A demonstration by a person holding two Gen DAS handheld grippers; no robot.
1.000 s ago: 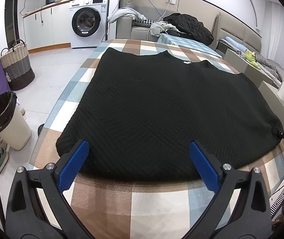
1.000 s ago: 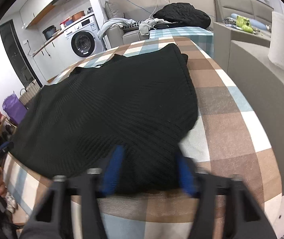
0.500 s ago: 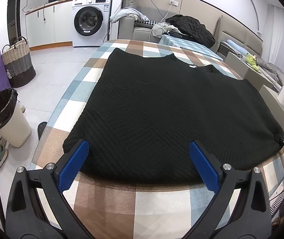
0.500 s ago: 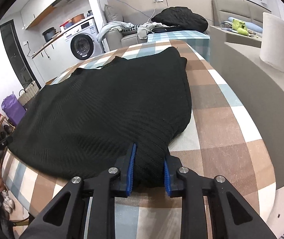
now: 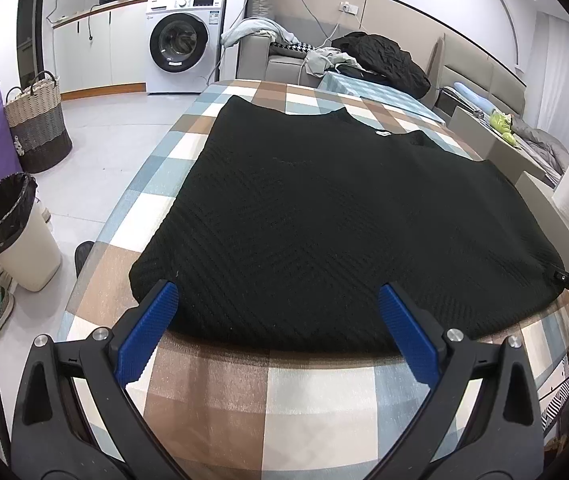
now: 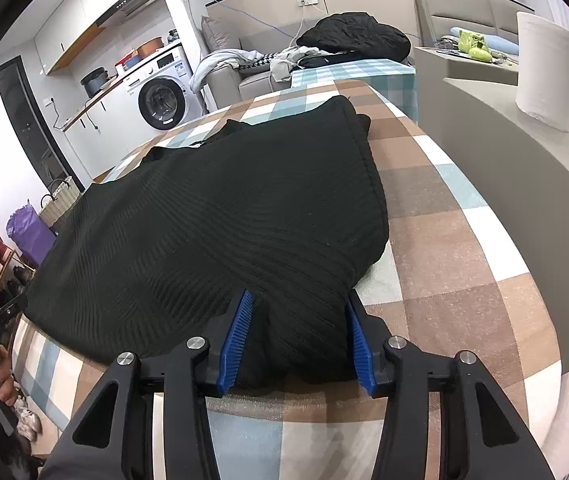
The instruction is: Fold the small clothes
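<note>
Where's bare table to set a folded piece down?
Free: the checked strip between sweater and grey ledge; the near edge under the left gripper; the far end. Crowded: the middle, under the sweater.

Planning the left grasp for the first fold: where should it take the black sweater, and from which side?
Likely the near-left hem corner of the black sweater, approached low from the table's near edge. The knit lies flat, and that corner sits just ahead of the open left gripper.

Left gripper (image 5: 276,320): black plastic arms, blue ribbed pads, silver screws.
Right gripper (image 6: 298,332): same black arms, blue ribbed pads, silver screws.
Marking: white "DAS" lettering on black bar.
</note>
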